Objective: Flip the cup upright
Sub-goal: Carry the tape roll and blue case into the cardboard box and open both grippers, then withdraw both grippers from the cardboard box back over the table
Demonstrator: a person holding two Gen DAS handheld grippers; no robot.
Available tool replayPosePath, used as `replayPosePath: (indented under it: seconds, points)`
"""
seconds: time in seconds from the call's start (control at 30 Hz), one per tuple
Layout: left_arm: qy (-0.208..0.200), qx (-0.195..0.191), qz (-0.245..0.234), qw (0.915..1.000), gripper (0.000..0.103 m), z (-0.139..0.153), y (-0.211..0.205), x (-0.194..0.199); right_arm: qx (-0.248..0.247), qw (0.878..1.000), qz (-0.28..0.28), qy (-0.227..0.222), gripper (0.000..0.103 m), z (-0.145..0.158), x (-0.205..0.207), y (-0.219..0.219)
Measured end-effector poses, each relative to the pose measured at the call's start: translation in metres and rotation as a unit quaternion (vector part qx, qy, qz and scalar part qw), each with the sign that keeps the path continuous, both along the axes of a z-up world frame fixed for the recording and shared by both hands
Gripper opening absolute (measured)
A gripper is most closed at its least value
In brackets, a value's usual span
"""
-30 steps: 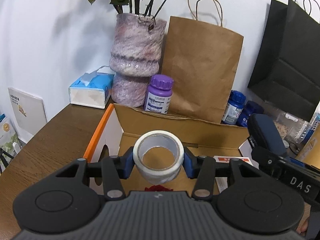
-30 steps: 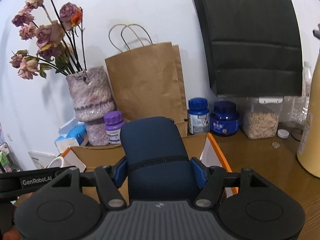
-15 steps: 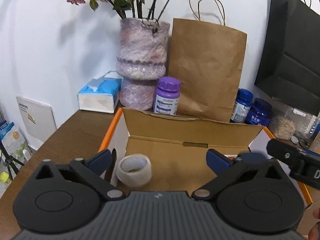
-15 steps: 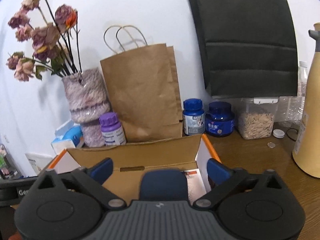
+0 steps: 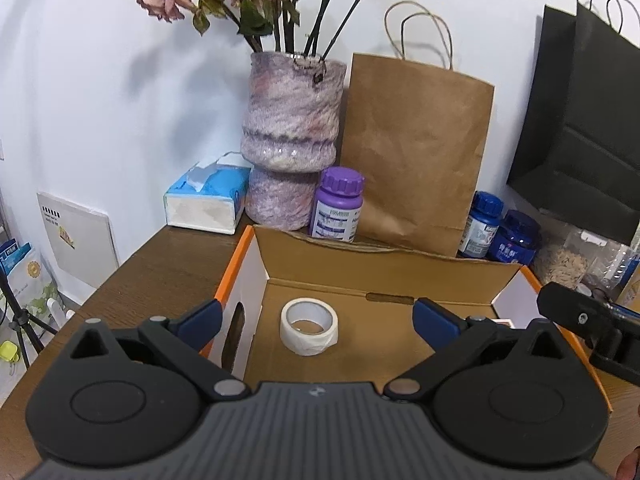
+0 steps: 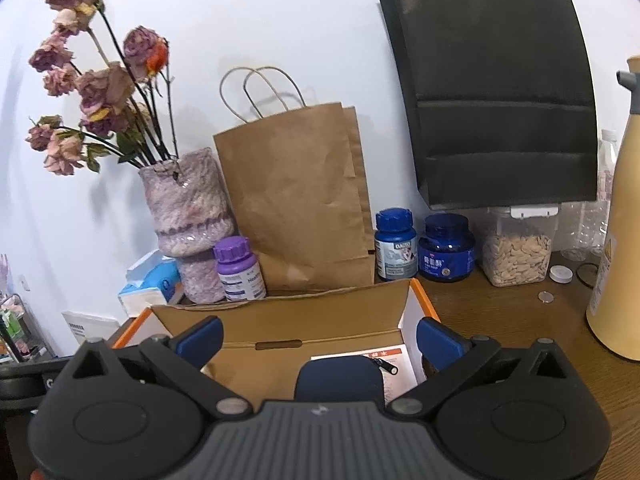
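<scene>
I see no cup in either view. My left gripper (image 5: 316,314) is open above a cardboard box (image 5: 384,264), and a white tape roll (image 5: 309,332) lies free on the box floor between and below its blue fingertips. In the right wrist view, my right gripper (image 6: 319,336) is also open over the same box (image 6: 280,308). A dark blue case (image 6: 340,378) rests inside the box just beneath it, on a printed sheet (image 6: 396,364). Part of the right gripper's body (image 5: 584,320) shows at the right edge of the left wrist view.
Behind the box stand a fuzzy vase with dried roses (image 5: 294,140), a purple bottle (image 5: 340,204), a brown paper bag (image 5: 412,152), two blue jars (image 6: 424,244) and a tissue box (image 5: 206,204). A seed container (image 6: 518,246) and a tall beige bottle (image 6: 618,240) stand at the right.
The left gripper let go of the tape roll and the right let go of the blue case. Both opened and drew back, and the two things now lie in the box.
</scene>
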State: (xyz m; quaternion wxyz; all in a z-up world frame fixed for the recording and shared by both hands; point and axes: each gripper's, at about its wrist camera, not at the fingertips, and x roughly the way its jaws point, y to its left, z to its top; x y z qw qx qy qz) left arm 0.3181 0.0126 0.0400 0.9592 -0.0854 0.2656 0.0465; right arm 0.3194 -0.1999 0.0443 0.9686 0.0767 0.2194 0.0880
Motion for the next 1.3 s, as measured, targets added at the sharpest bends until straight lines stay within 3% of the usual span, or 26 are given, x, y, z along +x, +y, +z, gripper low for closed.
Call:
replayPosePath:
  seconds: [0.5,1.3]
  points:
    - [-0.025,0.004,-0.016,0.9996,0.103,0.018,-0.002,-0.051,-0.009,0.999,0.017,-0.038,0.103,0.027,-0.054,-0.007]
    - [-0.032,0.023,-0.043,0.9983,0.103,0.026,-0.005,-0.152,-0.052,0.998,0.039,-0.021,0.103,0.014,-0.15,-0.026]
